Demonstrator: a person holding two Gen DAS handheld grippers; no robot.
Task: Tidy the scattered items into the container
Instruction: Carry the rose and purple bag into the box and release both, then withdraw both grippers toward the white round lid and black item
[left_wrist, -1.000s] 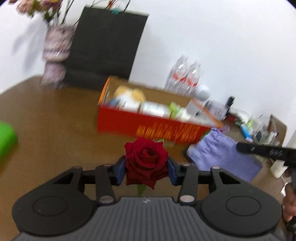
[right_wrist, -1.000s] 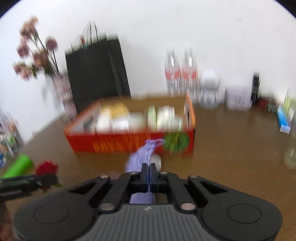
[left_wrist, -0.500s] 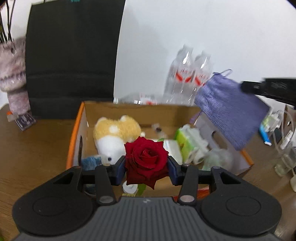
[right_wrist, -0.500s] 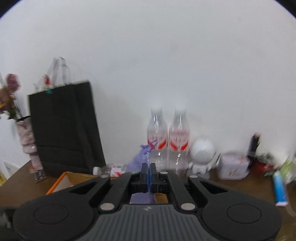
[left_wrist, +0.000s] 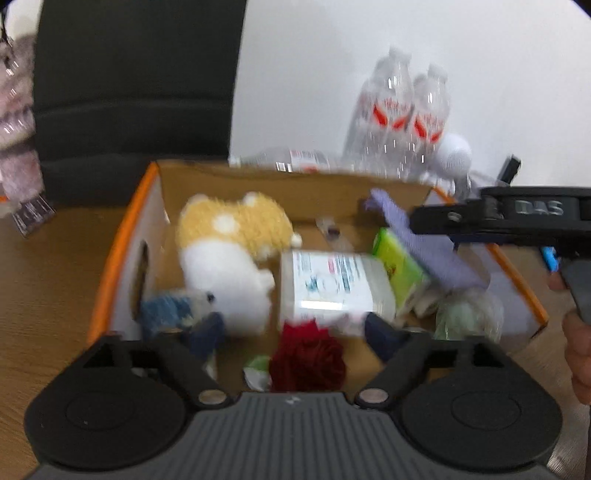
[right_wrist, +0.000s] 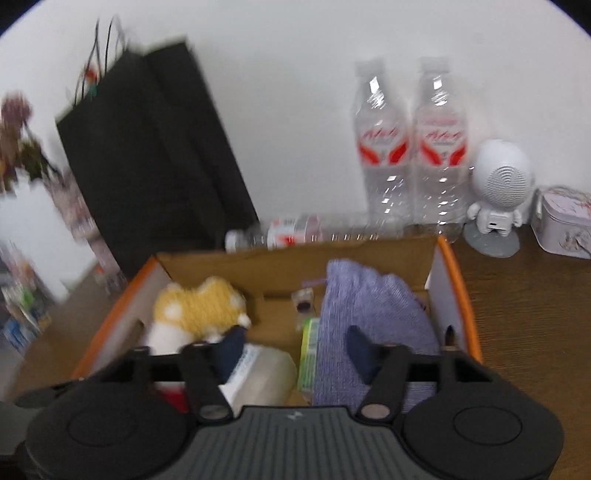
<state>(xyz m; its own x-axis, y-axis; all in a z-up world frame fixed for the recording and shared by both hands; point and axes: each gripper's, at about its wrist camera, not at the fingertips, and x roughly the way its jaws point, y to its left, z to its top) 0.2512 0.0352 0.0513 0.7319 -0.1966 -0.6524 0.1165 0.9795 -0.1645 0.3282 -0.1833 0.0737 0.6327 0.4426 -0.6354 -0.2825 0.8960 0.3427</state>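
Both my grippers hang over the box, spread wide and gripping nothing. My left gripper has the rose loose between its fingers at the near wall; my right gripper has the purple pouch slumped at the right end.

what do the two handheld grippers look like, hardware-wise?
Both match: black linkage arms with silver pivot pins, two round black discs, a ribbed grey body, dark blue finger pads. The right gripper, seen side-on from the left gripper, carries pale lettering, blurred. No cables or sleeves visible.
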